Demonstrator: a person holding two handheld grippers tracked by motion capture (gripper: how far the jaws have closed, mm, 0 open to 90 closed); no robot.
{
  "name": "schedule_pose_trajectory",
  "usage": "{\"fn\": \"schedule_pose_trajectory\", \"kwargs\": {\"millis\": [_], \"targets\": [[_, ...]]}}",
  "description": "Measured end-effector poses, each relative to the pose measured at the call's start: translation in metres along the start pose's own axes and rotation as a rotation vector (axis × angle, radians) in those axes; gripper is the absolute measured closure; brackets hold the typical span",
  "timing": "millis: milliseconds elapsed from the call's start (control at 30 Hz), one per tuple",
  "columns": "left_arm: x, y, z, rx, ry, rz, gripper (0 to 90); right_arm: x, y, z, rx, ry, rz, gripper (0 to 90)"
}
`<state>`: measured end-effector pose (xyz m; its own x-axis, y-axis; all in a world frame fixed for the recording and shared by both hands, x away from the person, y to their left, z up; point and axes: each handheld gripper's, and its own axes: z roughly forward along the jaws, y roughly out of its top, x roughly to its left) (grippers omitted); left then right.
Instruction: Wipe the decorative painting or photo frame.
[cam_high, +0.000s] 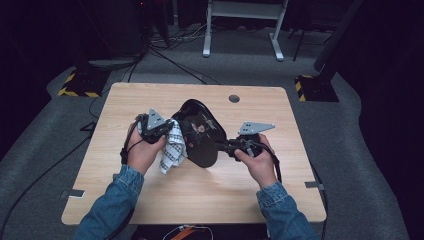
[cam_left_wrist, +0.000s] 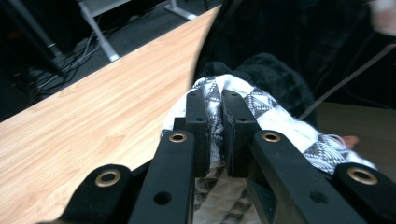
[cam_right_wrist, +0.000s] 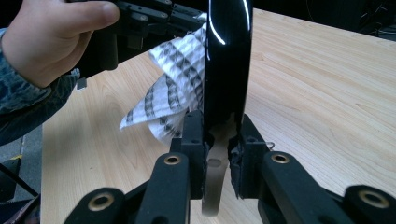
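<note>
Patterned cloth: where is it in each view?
High view: the cloth hangs left of centre, beside the black plate.
Left gripper view: centre, clamped in the left tool.
Right gripper view: upper left of centre, behind the plate's edge.
Shared landmark: the wooden table.

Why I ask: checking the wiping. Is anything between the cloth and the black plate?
Nothing visible. The left hand-held gripper pinches the cloth right beside the plate, which the right hand-held gripper clamps by its edge above the table.
</note>
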<state>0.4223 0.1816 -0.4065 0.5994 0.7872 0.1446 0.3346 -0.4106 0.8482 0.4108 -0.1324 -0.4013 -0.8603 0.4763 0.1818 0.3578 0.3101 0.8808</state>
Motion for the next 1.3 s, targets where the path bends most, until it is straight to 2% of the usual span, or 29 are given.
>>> {"fn": "schedule_pose_trajectory", "kwargs": {"millis": [33,67,167,200,300,400,500,600,733,800,900,967,1033,1067,1100,1133,1200,1300], "targets": [[-0.007,0.001,0.000,0.002,-0.018,0.018,82.9,0.000,0.000,0.000,0.000,-0.001,0.000,78.5],[-0.007,0.001,0.000,0.002,-0.018,0.018,82.9,0.000,0.000,0.000,0.000,-0.001,0.000,78.5],[-0.026,0.006,0.000,-0.005,-0.050,0.064,82.9,0.000,0.000,0.000,-0.001,-0.001,0.003,78.5],[-0.026,0.006,0.000,-0.005,-0.050,0.064,82.9,0.000,0.000,0.000,-0.001,-0.001,0.003,78.5],[-0.040,0.010,-0.001,-0.011,-0.066,0.105,82.9,0.000,0.000,0.000,0.000,-0.001,0.005,78.6],[-0.050,0.013,-0.002,-0.017,-0.092,0.120,82.9,-0.001,0.000,0.000,-0.001,0.000,0.006,78.6],[-0.054,0.013,-0.001,-0.018,-0.086,0.148,82.9,-0.001,0.000,-0.001,0.000,-0.001,0.005,78.7],[-0.050,0.009,0.000,-0.024,-0.096,0.127,82.8,-0.001,0.000,0.000,-0.002,0.000,0.006,78.6],[-0.044,0.004,0.002,-0.014,-0.084,0.113,82.9,-0.001,0.000,0.000,-0.003,0.002,0.008,78.6],[-0.039,0.001,0.003,-0.010,-0.073,0.101,82.8,-0.001,0.000,0.000,-0.002,0.002,0.009,78.6],[-0.027,-0.005,0.005,0.015,-0.028,0.104,82.8,-0.001,0.000,-0.001,-0.002,0.004,0.009,78.5],[-0.023,-0.006,0.005,0.021,-0.021,0.101,82.8,-0.001,0.000,0.000,-0.002,0.005,0.010,78.4],[-0.011,-0.012,0.007,0.029,-0.004,0.065,82.7,-0.001,0.000,0.000,-0.001,0.006,0.010,78.4],[-0.011,-0.012,0.007,0.029,-0.004,0.065,82.7,-0.001,0.000,0.000,-0.001,0.006,0.010,78.4],[-0.003,-0.016,0.008,0.036,0.010,0.044,82.7,-0.001,0.000,0.000,0.000,0.007,0.010,78.3],[-0.003,-0.016,0.008,0.036,0.010,0.044,82.7,-0.001,0.000,0.000,0.000,0.007,0.010,78.3],[0.005,-0.020,0.010,0.031,0.017,0.014,82.7,0.000,0.000,0.000,0.000,0.006,0.008,78.2],[0.007,-0.021,0.010,0.032,0.021,0.006,82.7,-0.001,0.000,0.000,0.000,0.009,0.009,78.0]]}}
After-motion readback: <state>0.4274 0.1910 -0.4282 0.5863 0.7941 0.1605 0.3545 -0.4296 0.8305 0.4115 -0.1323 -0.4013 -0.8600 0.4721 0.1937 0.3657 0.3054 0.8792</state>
